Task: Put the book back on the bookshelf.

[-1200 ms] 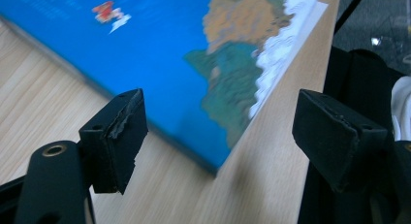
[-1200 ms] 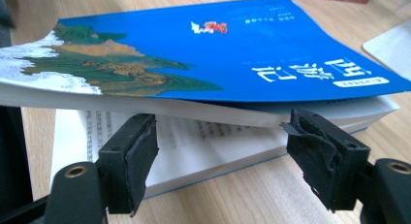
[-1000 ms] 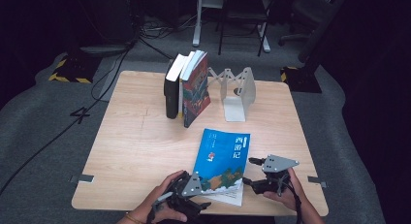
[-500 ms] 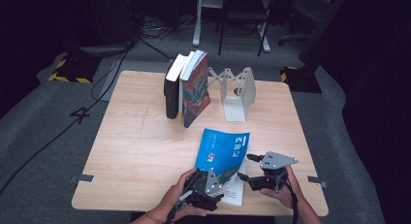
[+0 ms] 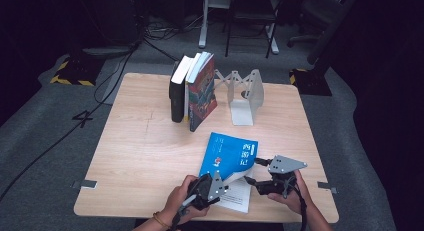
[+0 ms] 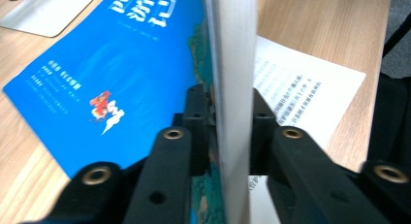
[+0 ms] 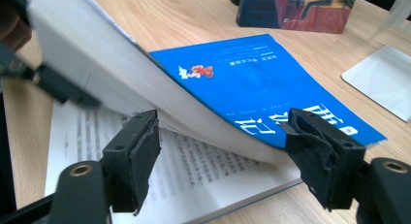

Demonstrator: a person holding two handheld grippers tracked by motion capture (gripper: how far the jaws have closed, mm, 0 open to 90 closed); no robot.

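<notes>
blue book (image 5: 229,153) | left gripper (image 5: 210,187) fingers just closed, pinching lifted pages | right gripper (image 5: 265,183) fingers spread

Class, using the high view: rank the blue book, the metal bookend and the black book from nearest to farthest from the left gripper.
1. Blue book: clamped in the left gripper, front of the table.
2. Metal bookend: beyond the blue book, toward the far right.
3. Black book: standing leftmost in the upright row at the far side; only slightly farther than the bookend.
</notes>
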